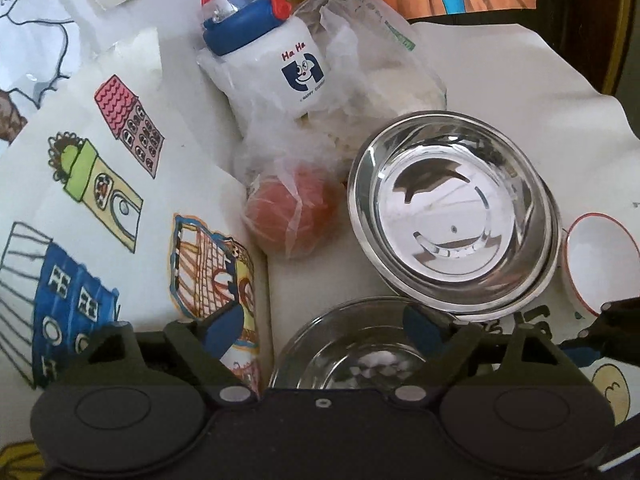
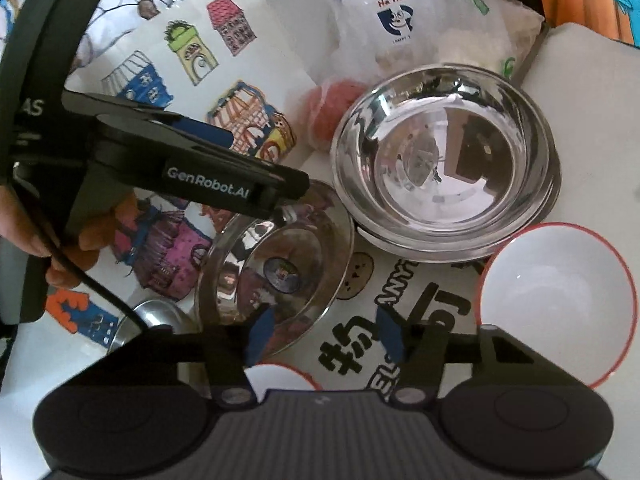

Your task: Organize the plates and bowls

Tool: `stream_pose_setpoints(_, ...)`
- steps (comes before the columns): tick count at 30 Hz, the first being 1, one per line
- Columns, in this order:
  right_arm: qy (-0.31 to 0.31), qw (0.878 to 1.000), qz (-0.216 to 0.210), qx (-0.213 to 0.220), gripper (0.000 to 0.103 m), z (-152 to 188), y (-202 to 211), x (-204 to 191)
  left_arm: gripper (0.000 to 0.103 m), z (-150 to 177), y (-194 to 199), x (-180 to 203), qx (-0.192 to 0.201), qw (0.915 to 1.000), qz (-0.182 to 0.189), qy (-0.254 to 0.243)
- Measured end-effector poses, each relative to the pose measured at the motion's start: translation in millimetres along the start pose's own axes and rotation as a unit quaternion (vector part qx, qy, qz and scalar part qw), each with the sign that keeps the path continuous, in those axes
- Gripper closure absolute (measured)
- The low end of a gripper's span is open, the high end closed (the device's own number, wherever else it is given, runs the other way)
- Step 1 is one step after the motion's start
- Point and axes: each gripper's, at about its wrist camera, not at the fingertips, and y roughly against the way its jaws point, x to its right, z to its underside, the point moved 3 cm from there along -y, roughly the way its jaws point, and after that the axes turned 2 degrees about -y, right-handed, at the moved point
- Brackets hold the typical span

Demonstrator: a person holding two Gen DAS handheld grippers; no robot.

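Observation:
A large steel bowl [image 1: 452,216] sits on another steel dish, also in the right wrist view [image 2: 444,160]. A smaller steel bowl [image 1: 352,352] lies just in front of my open left gripper [image 1: 324,328], its rim between the fingers; the same bowl [image 2: 280,264] shows in the right wrist view, with the left gripper [image 2: 240,176] above its far rim. A white bowl with a red rim [image 2: 560,304] lies at the right, also in the left wrist view [image 1: 600,260]. My right gripper [image 2: 324,340] is open and empty, above the table by the small bowl's near edge.
A white bottle with a blue lid [image 1: 272,52], plastic bags and a bagged orange ball [image 1: 292,216] stand behind the bowls. Children's drawings [image 1: 100,200] cover the table. A small steel dish [image 2: 156,320] and another red-rimmed white dish [image 2: 280,376] lie near the right gripper.

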Motion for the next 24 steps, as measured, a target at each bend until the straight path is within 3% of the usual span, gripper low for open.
stream_pose_setpoints(9,-0.002,1.0,0.007,-0.01,0.063,-2.6,-16.5,-3.3,0.027,-3.4,-19.4,1.3,-0.029,0.9985,-0.023,-0.04)
stream_pose_setpoints(15,0.002,1.0,0.002,-0.018,0.076,-5.1,-21.7,-4.2,0.029,-5.9,-34.2,3.2,-0.059,0.9957,-0.011,-0.07)
stream_pose_setpoints(24,0.034,0.999,0.014,-0.024,0.08,-8.0,-18.4,-10.8,0.053,4.9,-51.1,4.5,-0.111,0.9908,-0.003,-0.078)
